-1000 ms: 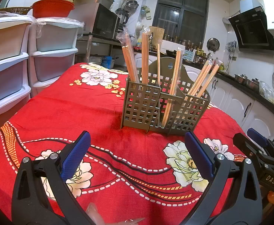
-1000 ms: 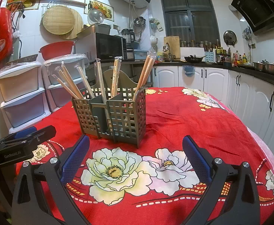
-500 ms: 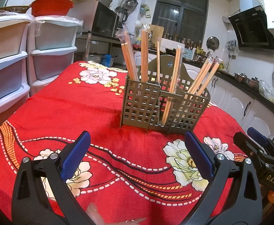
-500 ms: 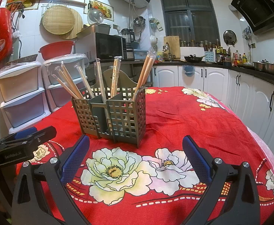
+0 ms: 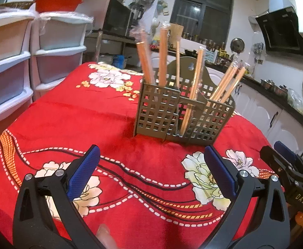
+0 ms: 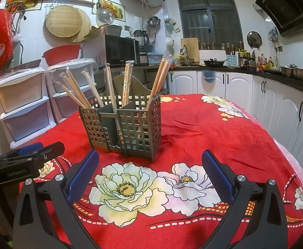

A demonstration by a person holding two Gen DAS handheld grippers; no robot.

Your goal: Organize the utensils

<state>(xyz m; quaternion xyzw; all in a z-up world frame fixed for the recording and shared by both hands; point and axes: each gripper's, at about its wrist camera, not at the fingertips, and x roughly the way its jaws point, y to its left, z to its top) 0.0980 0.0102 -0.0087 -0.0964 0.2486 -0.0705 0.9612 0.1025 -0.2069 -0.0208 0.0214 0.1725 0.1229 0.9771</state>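
Two claws: left gripper and right gripper, both spread wide, blue pads well apart, nothing held between them.
Change: almost none over the last second; same wide spread, same empty hold; left view tilts a little and smears with motion blur, right view holds steady.
Meaning for the task: probably no step under way; either a pause before a reach or a finish with everything stowed; cannot tell which.
Basket: grey lattice utensil basket, upright on the red flowered tablecloth, at 12 o'clock from both claws, well apart from the pads.
Chopsticks: wooden chopsticks in clear sleeves, standing and leaning in several compartments, tops fanning toward 11 and 1 o'clock.
Loose utensils: none visible on the cloth.
Hidden: lower ends of the sticks and compartment floors, screened by the lattice; count per compartment unclear.
Cut off: the right claw at 3 o'clock in the left view, the left claw at 9 o'clock in the right view, each only partly shown.
Hard to make out: pale blurred shape at 6 o'clock in the left view, possibly a fingertip.
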